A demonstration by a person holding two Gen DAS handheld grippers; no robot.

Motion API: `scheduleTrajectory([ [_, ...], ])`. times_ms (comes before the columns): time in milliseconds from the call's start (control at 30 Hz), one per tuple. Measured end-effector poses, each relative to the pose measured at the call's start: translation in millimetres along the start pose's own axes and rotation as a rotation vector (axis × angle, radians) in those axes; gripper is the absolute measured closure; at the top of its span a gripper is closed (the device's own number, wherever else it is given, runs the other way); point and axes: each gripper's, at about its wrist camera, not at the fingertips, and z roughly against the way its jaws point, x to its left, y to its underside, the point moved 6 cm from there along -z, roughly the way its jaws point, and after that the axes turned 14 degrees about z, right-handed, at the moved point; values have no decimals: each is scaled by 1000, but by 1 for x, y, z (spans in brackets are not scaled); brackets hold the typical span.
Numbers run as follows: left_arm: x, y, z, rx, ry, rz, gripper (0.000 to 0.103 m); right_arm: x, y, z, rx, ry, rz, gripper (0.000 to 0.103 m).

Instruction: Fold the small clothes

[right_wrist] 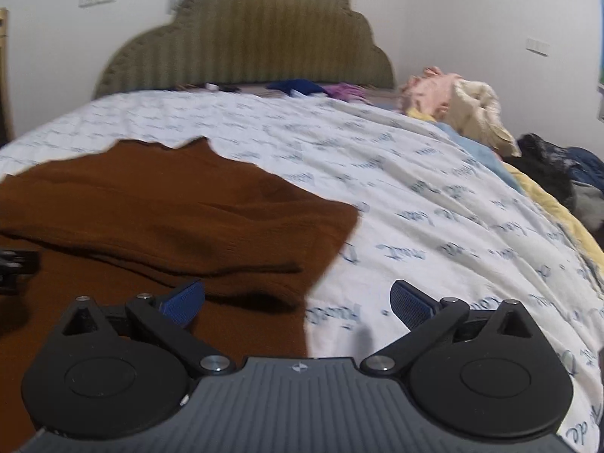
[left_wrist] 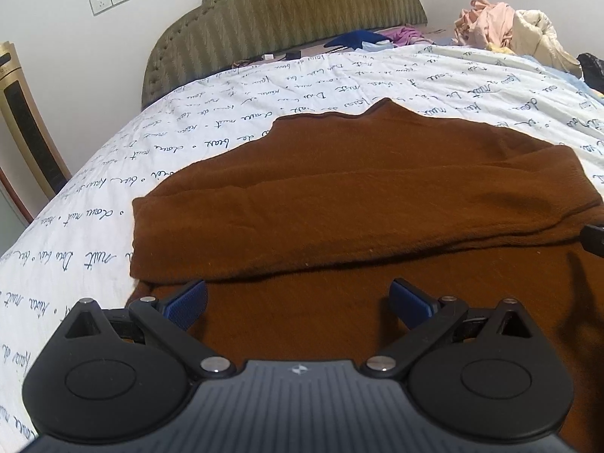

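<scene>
A brown knit garment [left_wrist: 358,196] lies spread on the white bedspread [left_wrist: 113,188] printed with script, one part folded across its middle as a thick band. My left gripper [left_wrist: 298,302] hovers over the near part of the garment, jaws wide apart, nothing between the blue pads [left_wrist: 187,302]. In the right wrist view the same garment [right_wrist: 170,211] fills the left half. My right gripper [right_wrist: 296,300] stands open over its right edge, the left pad [right_wrist: 183,302] above brown cloth, the right pad above the bedspread [right_wrist: 434,207]. Neither holds anything.
An olive padded headboard [left_wrist: 287,19] stands at the far end. A heap of pink and cream clothes [left_wrist: 502,30] lies far right, with dark clothes [right_wrist: 558,173] beside it. Blue and purple items [left_wrist: 373,37] lie near the headboard. A gold-framed cabinet [left_wrist: 22,120] stands left of the bed.
</scene>
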Motion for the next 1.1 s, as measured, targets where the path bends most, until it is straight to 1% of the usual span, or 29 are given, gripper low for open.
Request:
scheduleTrajectory([
  [67, -3, 4, 3, 2, 7, -5, 0, -3, 7, -9, 28, -3, -13, 0],
  [167, -9, 9, 7, 2, 12, -21, 0, -2, 19, -22, 83, -53, -31, 0],
  [267, -13, 11, 10, -3, 14, -31, 0, -6, 23, -21, 73, -66, -79, 0],
  [500, -23, 17, 8, 13, 20, -40, 0, -12, 30, -24, 56, -107, -136, 0],
  [767, -29, 17, 10, 27, 43, -30, 0, -10, 29, -24, 59, -102, -128, 0],
  [1100, -31, 17, 14, 16, 37, -43, 0, -10, 29, -24, 59, -103, -129, 0],
])
